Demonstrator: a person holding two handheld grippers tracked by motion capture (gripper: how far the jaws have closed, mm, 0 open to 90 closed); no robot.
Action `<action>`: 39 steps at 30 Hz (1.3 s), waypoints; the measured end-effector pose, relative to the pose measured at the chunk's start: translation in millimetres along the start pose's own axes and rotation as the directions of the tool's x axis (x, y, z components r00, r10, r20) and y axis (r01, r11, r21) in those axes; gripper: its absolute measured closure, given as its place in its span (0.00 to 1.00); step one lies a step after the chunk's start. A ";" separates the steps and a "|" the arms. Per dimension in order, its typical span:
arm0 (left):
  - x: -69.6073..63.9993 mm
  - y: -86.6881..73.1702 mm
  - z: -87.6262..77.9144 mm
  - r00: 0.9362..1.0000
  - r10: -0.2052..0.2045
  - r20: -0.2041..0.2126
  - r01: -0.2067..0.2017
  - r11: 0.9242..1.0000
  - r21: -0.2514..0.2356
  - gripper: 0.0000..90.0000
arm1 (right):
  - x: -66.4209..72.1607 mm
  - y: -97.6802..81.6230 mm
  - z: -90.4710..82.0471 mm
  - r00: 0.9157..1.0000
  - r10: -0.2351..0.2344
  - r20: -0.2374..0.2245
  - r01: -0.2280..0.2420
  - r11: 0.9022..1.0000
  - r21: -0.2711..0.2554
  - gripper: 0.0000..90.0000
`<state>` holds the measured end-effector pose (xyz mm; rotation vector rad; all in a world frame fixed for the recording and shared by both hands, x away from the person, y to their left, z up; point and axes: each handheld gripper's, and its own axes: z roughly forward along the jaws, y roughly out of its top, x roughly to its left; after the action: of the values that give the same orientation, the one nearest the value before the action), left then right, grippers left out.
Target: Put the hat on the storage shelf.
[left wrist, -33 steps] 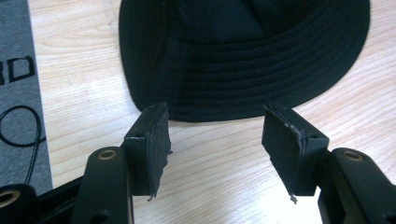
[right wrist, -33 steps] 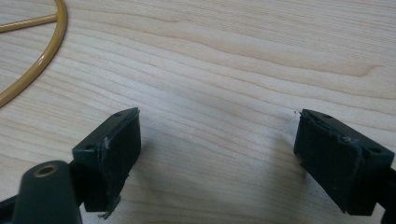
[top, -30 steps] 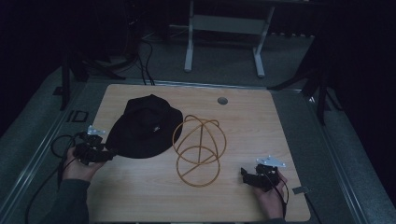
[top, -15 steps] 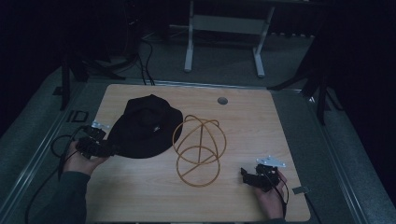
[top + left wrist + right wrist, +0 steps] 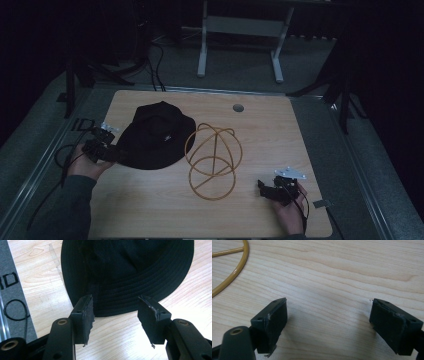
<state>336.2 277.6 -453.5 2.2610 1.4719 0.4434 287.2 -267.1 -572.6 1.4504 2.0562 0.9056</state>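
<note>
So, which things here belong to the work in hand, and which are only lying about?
In the work:
- black hat
- left gripper, open at the hat's brim
- wire stand

Lying about:
- round grommet in the table
- cables on the floor

Hat [image 5: 152, 135] sitting on the table [image 5: 300, 130] toward its left edge, wire stand [image 5: 214, 161] just right of it, mid-table.

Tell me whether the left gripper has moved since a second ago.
Yes. The left gripper has crept toward the black hat brim, away from the table edge, its jaws closing slightly but still open, gripping nothing.
</note>
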 end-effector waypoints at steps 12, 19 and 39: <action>3.0 22.9 1.7 0.999 0.050 -0.007 -0.049 0.998 0.044 0.56 | 0.1 -0.1 -0.1 1.000 -0.001 -0.003 0.001 1.000 0.000 0.16; 3.5 38.7 4.5 0.997 0.073 -0.008 -0.072 0.995 0.074 0.56 | 0.0 -0.1 -0.1 1.000 -0.004 -0.004 0.004 1.000 0.000 0.16; 13.8 72.8 21.6 0.995 0.102 -0.013 -0.100 0.986 0.133 0.50 | 0.1 -0.1 -0.1 1.000 -0.006 -0.006 0.006 1.000 -0.001 0.16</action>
<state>409.2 260.5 -435.5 2.4502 1.4399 0.4096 287.0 -267.1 -572.6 1.4422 2.0631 0.9089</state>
